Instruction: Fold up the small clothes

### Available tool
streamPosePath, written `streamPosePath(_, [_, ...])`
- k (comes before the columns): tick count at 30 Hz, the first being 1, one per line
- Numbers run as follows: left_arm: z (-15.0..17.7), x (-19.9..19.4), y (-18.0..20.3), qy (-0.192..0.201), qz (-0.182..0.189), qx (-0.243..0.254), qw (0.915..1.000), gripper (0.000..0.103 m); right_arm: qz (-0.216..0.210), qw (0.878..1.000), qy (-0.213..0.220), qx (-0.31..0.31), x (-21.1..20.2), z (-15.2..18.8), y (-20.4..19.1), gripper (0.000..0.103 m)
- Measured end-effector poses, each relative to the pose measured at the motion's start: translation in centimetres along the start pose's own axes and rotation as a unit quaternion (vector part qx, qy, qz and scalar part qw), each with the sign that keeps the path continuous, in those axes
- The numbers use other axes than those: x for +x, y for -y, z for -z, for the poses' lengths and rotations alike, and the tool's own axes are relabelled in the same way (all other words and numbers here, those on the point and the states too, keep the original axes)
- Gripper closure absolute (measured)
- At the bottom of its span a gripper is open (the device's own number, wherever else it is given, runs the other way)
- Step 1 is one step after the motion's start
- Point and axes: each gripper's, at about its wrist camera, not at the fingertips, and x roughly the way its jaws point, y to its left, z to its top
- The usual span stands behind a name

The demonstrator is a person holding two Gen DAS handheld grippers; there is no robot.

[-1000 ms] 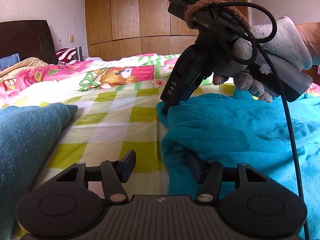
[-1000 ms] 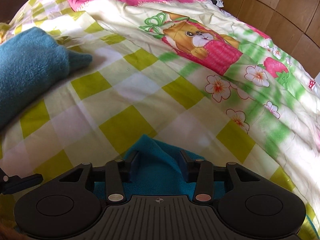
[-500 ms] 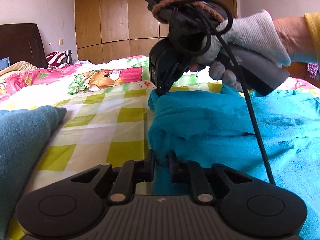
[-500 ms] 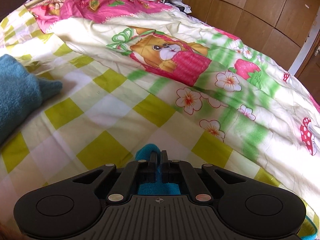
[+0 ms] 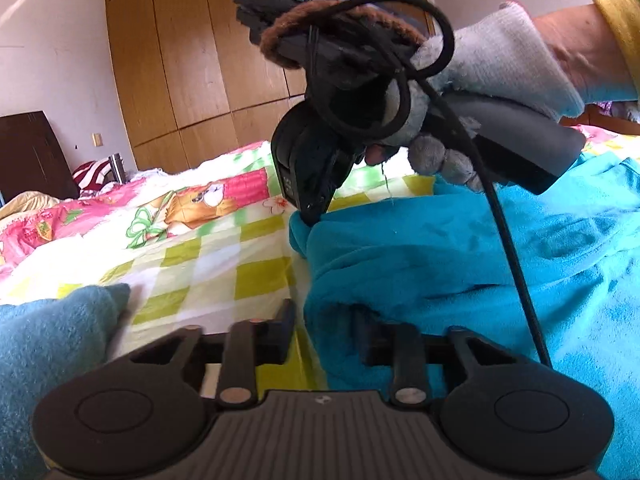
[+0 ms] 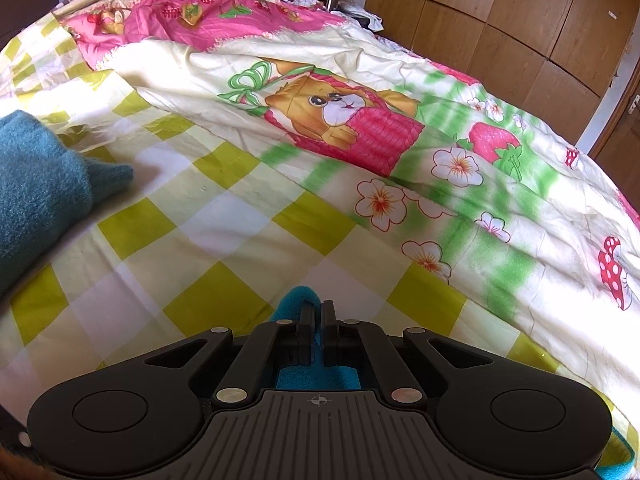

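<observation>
Wooden wardrobe doors (image 5: 192, 72) back a bed (image 6: 224, 216) spread with a yellow-green checked sheet and a cartoon quilt (image 6: 344, 112). On the bed's right side in the left wrist view lies the turquoise fleece garment (image 5: 440, 264), rumpled. The right gripper (image 6: 318, 316), held in a gloved hand (image 5: 500, 64), has its fingers closed on a corner of that garment, with turquoise cloth showing between and beyond the tips. The left gripper (image 5: 324, 320) sits low at the garment's near edge with its fingers spread apart; the left finger (image 5: 286, 320) is over the sheet, while the right one is partly buried in fleece. A darker teal folded cloth (image 6: 40, 176) rests on the sheet well apart to the left
</observation>
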Motion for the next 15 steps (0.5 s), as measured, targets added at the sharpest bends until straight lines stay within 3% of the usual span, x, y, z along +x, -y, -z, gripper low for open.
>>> streamPosePath(2, [0.1,0.3,-0.5,-0.008,0.015,-0.022,0.9996,0.079,0.002,1.000,0.005,0.006,-0.1,0.0,0.1,0.102])
streamPosePath(7, [-0.1,-2.5,-0.4,0.040,0.021,-0.018,0.9988,0.081,0.037,0.999,0.009,0.020,0.7,-0.1,0.6,0.102])
streamPosePath(11, [1.5,-1.3,0.5,-0.010,0.012,0.010,0.9998,0.086,0.048,0.998,-0.026,0.037,3.7,0.8,0.1,0.101])
streamPosePath(13, [1.6,-1.8,0.2,-0.019,0.006,0.007,0.9998,0.086,0.070,0.997,-0.015,0.019,3.6,1.0,-0.9,0.097])
streamPosePath(15, [1.6,-2.2,-0.4,-0.028,-0.013,0.007,0.9995,0.086,0.057,0.998,0.000,0.041,2.2,0.9,-0.4,0.096])
